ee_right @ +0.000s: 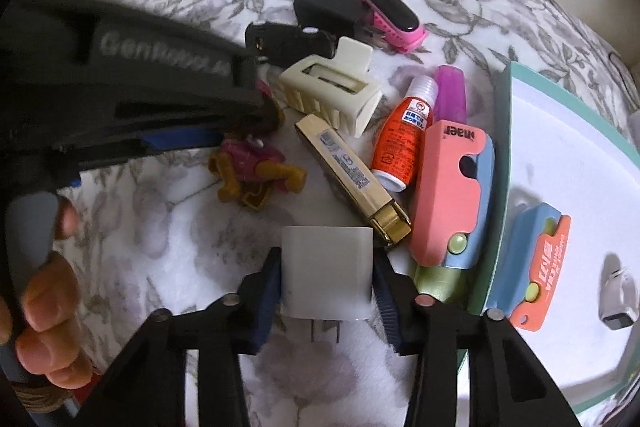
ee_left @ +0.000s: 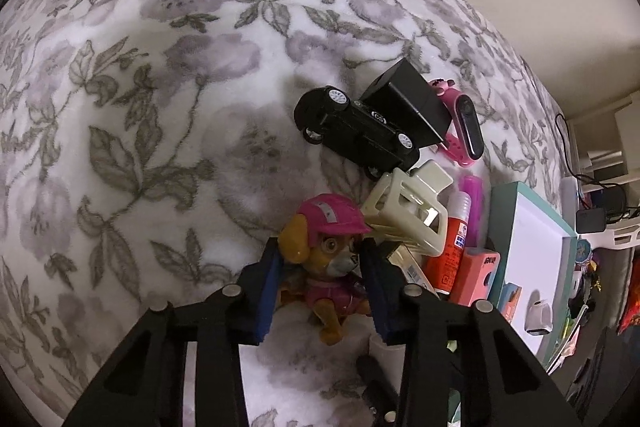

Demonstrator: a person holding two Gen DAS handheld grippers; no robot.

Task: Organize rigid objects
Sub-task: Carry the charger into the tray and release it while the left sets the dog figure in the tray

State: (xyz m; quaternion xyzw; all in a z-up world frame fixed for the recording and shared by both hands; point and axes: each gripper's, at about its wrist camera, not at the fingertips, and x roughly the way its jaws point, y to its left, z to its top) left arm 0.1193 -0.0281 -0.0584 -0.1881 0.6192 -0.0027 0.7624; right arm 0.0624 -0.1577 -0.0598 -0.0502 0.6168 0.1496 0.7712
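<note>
Left claw (ee_left: 320,267) straddles dog figure (ee_left: 328,267), not clearly clamped; right claw (ee_right: 326,279) brackets white charger (ee_right: 326,275). Rounded head risks slipping into hair clip (ee_left: 408,211).

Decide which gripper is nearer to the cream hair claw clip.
Left. The left gripper, its fingers around the toy dog, sits just beside the clip. The right gripper, holding the white charger, is farther back.
</note>
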